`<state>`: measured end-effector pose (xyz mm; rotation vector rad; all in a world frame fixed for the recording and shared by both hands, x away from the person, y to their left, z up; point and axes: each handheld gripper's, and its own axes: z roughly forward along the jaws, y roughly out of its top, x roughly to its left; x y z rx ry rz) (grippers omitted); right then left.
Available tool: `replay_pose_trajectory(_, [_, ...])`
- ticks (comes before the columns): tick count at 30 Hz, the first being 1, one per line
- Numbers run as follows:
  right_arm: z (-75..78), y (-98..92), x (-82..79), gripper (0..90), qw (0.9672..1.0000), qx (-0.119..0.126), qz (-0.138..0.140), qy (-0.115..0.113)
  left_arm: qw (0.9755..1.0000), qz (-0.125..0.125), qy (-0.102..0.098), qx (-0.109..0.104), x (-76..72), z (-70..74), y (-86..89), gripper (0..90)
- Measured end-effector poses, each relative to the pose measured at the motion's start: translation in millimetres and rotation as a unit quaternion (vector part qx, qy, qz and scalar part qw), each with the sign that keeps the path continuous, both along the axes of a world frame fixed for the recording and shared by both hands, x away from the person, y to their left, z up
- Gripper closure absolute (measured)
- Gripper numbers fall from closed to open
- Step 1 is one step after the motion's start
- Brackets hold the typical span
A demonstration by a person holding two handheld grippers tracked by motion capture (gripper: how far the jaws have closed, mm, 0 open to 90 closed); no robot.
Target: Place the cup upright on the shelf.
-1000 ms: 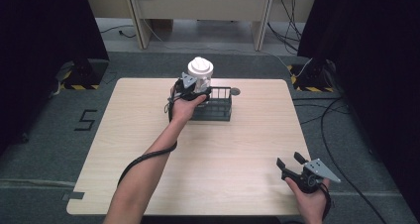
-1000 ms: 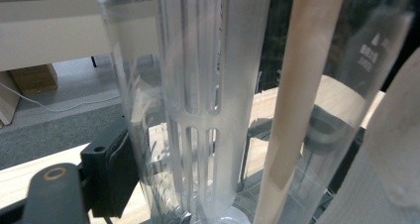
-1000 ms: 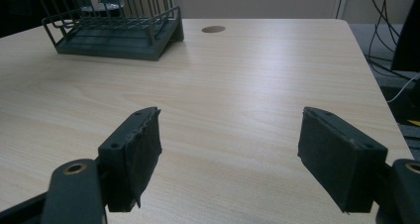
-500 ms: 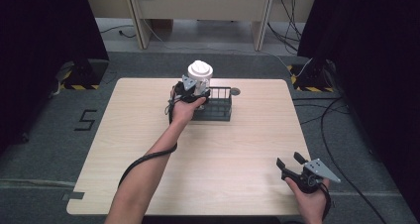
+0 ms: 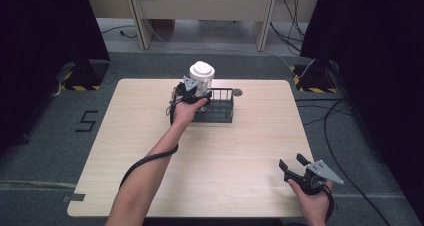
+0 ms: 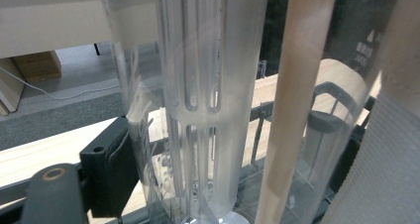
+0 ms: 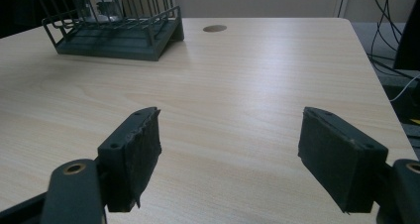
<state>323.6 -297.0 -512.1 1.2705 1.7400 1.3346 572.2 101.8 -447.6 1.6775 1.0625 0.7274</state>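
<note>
My left gripper (image 5: 192, 92) is up at 12 o'clock on the table (image 5: 150, 136), jaws clamped on a clear plastic container (image 5: 201, 81) with a white lid (image 5: 201, 69). Container sits at the 9 o'clock end of the dark wire rack (image 5: 218, 106); can't tell if it rests in the rack or is held just above it. Left hand (image 5: 185, 108) wraps the gripper, forearm runs back toward 7 o'clock with the cable looping beside it.

Left gripper view: container wall (image 6: 208, 85) right up close, see-through, with a slotted frosted insert inside. One black jaw presses its side at 8 o'clock; rack wires show through the plastic.

My right gripper (image 5: 292, 167) is at 5 o'clock near the table's front edge, well apart from the rack, held in the right hand (image 5: 312, 198). Jaws spread wide, nothing between them. Right gripper view: the two black pads (image 7: 141, 154) hang over bare wood, rack (image 7: 119, 28) far off at 11 o'clock, small round dark disc (image 7: 215, 28) on the tabletop at 12 o'clock, just beside the rack's end.

Floor around the table is grey carpet with cables (image 5: 340, 121) at 3 o'clock.
</note>
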Motion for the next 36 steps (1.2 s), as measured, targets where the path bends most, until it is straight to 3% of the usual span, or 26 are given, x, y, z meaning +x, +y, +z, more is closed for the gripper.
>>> replay_pose_trajectory(10, [0.0, 0.0, 0.0, 24.6, 1.0000, 0.001, 0.001, 0.001, 0.9999, -0.003, -0.009, 0.007, -2.9, 3.1, 2.2, 16.2])
replay_pose_trajectory(21, [0.0, 1.6, 0.0, 24.6, 1.0000, -0.002, 0.002, 0.002, 0.9996, -0.016, -0.023, 0.002, -15.4, 12.0, 12.5, 15.3])
replay_pose_trajectory(36, [0.0, 1.3, 0.7, 24.3, 1.0000, 0.001, -0.001, 0.004, 0.9992, -0.030, -0.026, -0.001, -27.3, 11.1, 21.4, 15.9])
